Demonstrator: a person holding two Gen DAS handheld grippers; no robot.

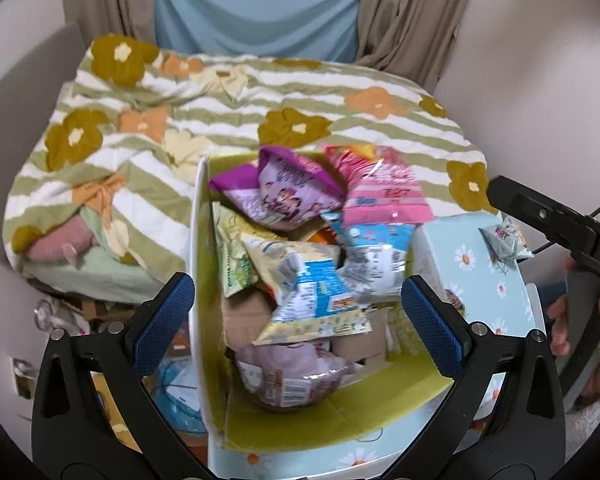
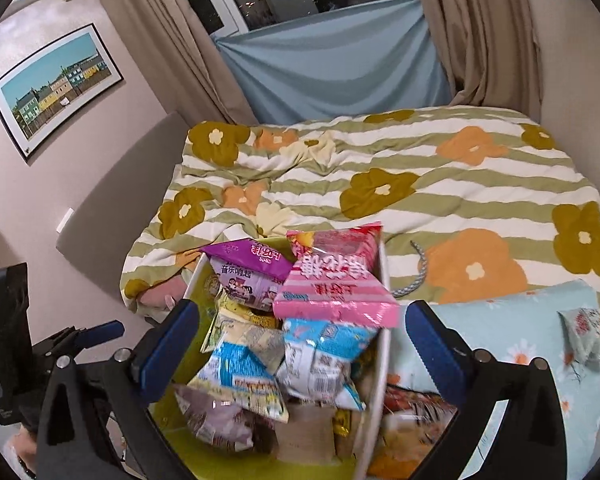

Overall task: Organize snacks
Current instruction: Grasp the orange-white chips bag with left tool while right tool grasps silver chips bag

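A white box with a lime-green inside (image 1: 380,396) (image 2: 172,412) stands at the foot of a bed, piled with snack packets. On top lie a pink packet (image 1: 384,192) (image 2: 336,284) and a purple one (image 1: 284,188) (image 2: 248,272), with blue-and-white packets (image 1: 320,292) (image 2: 324,356) below. One small packet (image 1: 504,240) (image 2: 588,336) lies apart on a light-blue daisy cloth (image 1: 468,264) (image 2: 512,332). My left gripper (image 1: 298,320) hangs open above the box and touches nothing. My right gripper (image 2: 300,344) is wide open over the pile, its pads off the packets.
Beyond the box is a bed with a green-striped flowered duvet (image 1: 260,108) (image 2: 440,184), and on it a grey cord (image 2: 416,276). More snacks (image 2: 412,420) lie right of the box wall. Clutter covers the floor at left (image 1: 72,316). A person's hand (image 1: 560,320) holds the right gripper.
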